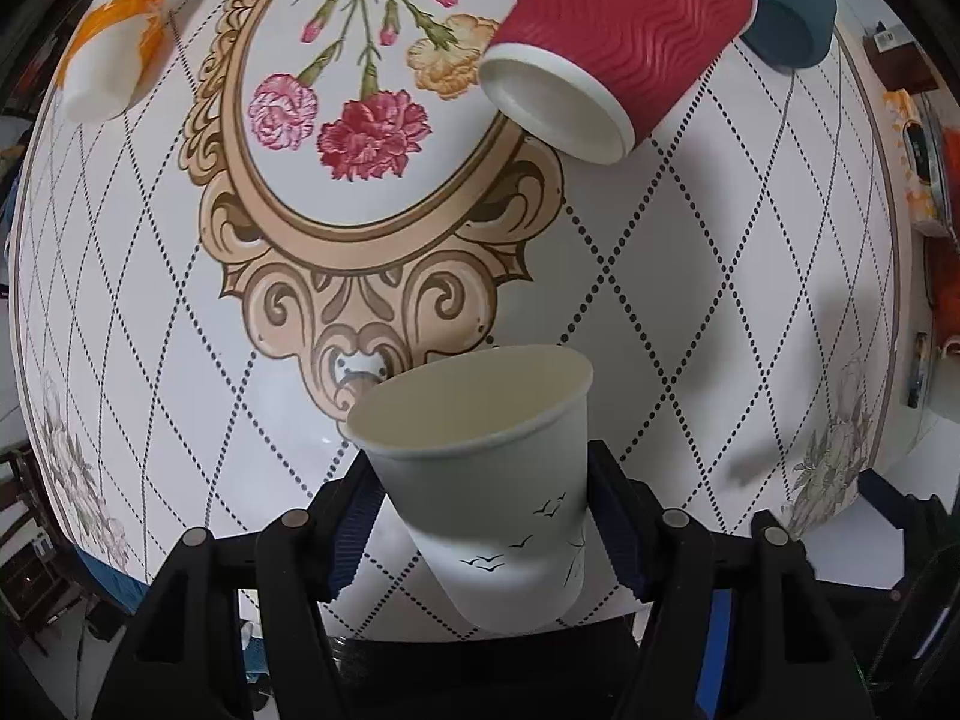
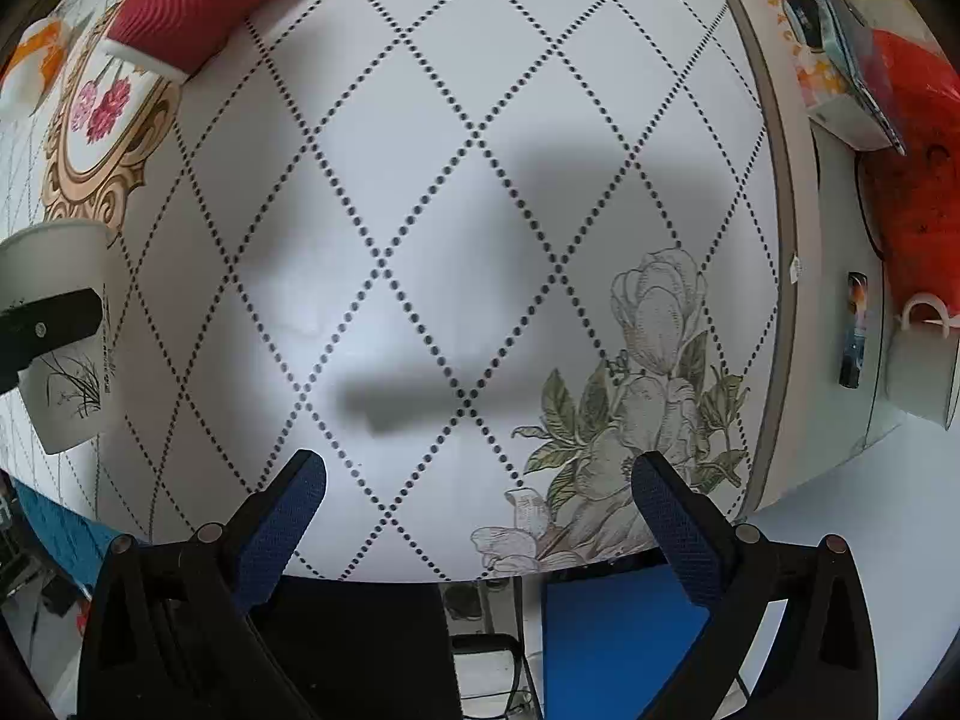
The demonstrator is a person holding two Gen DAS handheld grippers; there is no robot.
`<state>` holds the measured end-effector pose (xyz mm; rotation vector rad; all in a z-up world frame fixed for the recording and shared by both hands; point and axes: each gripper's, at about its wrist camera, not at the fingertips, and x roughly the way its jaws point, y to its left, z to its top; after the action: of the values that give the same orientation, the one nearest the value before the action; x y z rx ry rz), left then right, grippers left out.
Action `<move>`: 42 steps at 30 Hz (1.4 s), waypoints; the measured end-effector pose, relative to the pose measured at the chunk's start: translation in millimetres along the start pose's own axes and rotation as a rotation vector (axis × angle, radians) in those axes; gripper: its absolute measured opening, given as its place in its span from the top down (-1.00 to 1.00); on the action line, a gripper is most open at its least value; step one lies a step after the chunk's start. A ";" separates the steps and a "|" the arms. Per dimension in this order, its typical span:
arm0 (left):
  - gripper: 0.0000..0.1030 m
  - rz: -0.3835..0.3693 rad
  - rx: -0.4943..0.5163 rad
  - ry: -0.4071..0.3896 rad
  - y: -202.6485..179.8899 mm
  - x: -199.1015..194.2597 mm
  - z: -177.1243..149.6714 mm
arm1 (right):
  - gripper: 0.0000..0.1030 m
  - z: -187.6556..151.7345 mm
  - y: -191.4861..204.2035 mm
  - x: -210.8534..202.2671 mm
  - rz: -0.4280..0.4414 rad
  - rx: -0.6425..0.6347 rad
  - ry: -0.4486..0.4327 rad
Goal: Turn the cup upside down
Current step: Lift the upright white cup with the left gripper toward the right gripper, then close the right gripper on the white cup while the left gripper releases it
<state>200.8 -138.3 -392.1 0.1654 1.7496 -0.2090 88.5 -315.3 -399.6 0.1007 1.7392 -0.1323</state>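
Observation:
A white paper cup [image 1: 498, 480] with small black birds printed on it is held between the fingers of my left gripper [image 1: 480, 516], mouth up and tilted, above the table. It also shows at the left edge of the right wrist view [image 2: 60, 330], with a black finger [image 2: 48, 324] of the left gripper across it. My right gripper [image 2: 480, 510] is open and empty over the table's near edge.
A red ribbed cup [image 1: 618, 42] stands upside down at the back, also in the right wrist view [image 2: 192, 6]. An orange-and-white cup [image 1: 114, 48] is at the far left, a dark teal cup [image 1: 792, 12] at the far right. The round table [image 2: 480, 180] has a floral cloth; clutter lies beyond its right edge.

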 end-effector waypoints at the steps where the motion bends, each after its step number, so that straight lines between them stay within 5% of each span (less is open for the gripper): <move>1: -0.23 0.004 0.007 0.003 -0.7 2.0 1.4 | -1.00 0.8 -2.3 -0.6 0.001 0.007 0.000; 16: -0.29 -0.014 0.019 0.024 -0.3 9.6 9.2 | -1.00 11.0 -1.5 2.1 -0.008 0.033 0.002; 20: -0.82 -0.010 0.040 0.025 -5.1 8.7 6.5 | -1.00 11.2 -5.4 0.5 -0.006 0.038 -0.004; 28: -0.85 -0.014 0.034 0.013 -6.5 -9.7 0.3 | -1.00 15.4 -7.0 -8.2 -0.007 0.047 -0.011; 42: -0.85 0.025 -0.160 -0.147 85.1 -81.8 -55.1 | -1.00 -2.4 48.0 -65.4 0.169 -0.011 -0.086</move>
<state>182.8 -42.3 -305.8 0.0540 1.6098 -0.0599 104.2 -267.0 -336.3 0.2301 1.6382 -0.0033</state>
